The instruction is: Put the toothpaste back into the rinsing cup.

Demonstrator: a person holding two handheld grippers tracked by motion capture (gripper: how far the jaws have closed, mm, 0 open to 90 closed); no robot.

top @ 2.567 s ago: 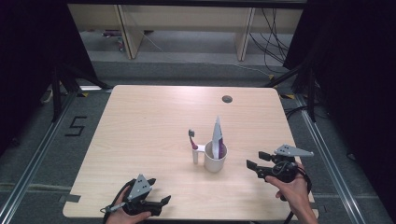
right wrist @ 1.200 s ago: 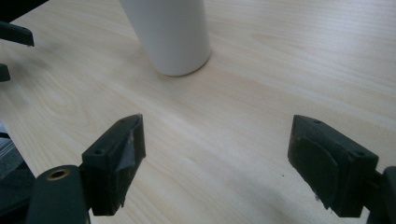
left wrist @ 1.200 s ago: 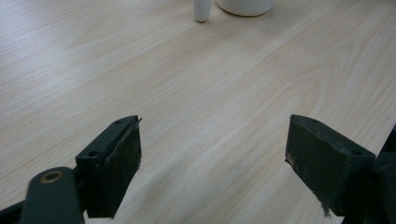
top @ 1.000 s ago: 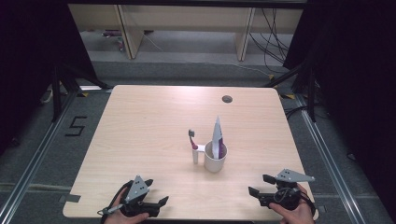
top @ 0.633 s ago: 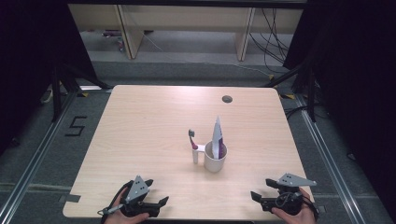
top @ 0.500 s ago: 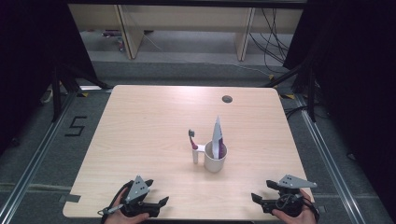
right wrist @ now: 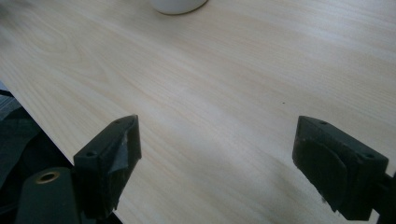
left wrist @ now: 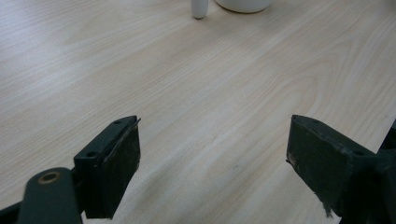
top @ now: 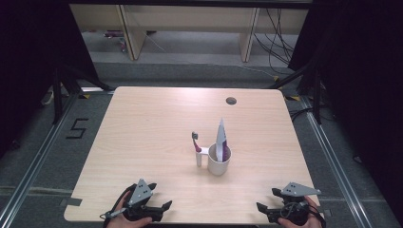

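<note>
A white mug (top: 219, 165) stands right of centre on the wooden table (top: 142, 133). A white and purple tube (top: 221, 137) stands upright inside it. A toothbrush (top: 196, 148) with a white handle and dark head stands against the mug's left side. My left gripper (top: 161, 210) rests open at the near left edge, jaws pointing right. My right gripper (top: 267, 200) is open at the near right edge, jaws pointing left. The left gripper (left wrist: 215, 163) has bare wood between its jaws, with the mug's base (left wrist: 243, 4) and the toothbrush handle (left wrist: 199, 8) far ahead. Ahead of the right gripper (right wrist: 217, 163) lies the mug (right wrist: 177, 5).
A dark round hole (top: 231, 100) sits near the table's far right edge. Grey floor with a taped number 5 (top: 78, 128) surrounds the table. Wooden shelving and cables stand behind. In the right gripper view the table's edge (right wrist: 56, 140) runs close on the left.
My right gripper has drawn back from beside the mug to the table's near right edge and stays open. The left gripper, mug, tube and toothbrush have not moved.
</note>
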